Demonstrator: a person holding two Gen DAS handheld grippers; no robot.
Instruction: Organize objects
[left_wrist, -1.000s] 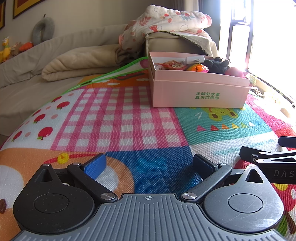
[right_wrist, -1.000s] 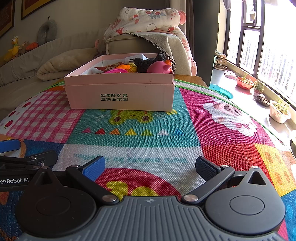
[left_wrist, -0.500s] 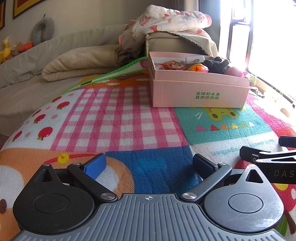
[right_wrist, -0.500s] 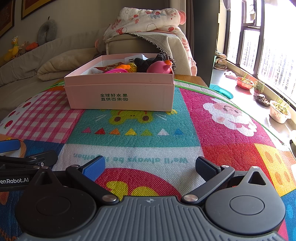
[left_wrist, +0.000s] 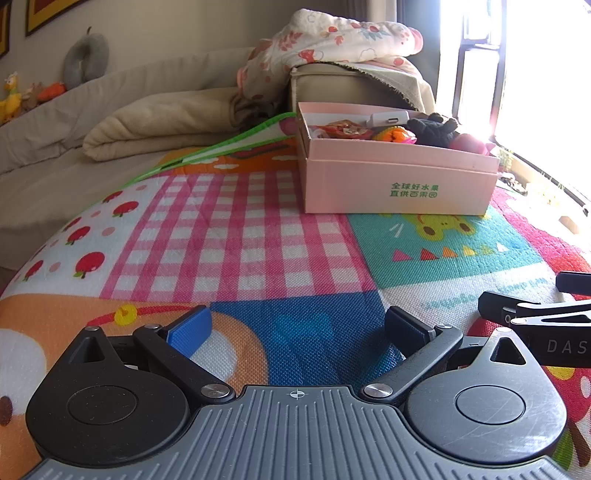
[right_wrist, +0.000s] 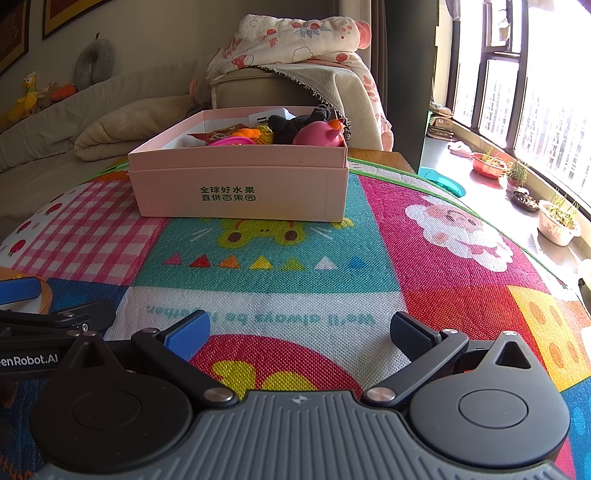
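Tongs (left_wrist: 299, 328) (right_wrist: 301, 330) both spread, empty; pink box (right_wrist: 240, 184) on mat (right_wrist: 277, 288).

Your left gripper (left_wrist: 297, 328) sits low and level, jaws spread wide, nothing between the blue pad and the dark pad. Your right gripper (right_wrist: 299, 330) sits just beside it, level, jaws equally wide apart and empty.

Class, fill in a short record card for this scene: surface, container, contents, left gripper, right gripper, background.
surface: patchwork play mat
container: pink box, open, green print on its front
contents: black plush toy, pink toy, orange toy, white gadget
left gripper: open, empty, low over the mat
right gripper: open, empty, low over the mat
background: sofa, floral blanket, window
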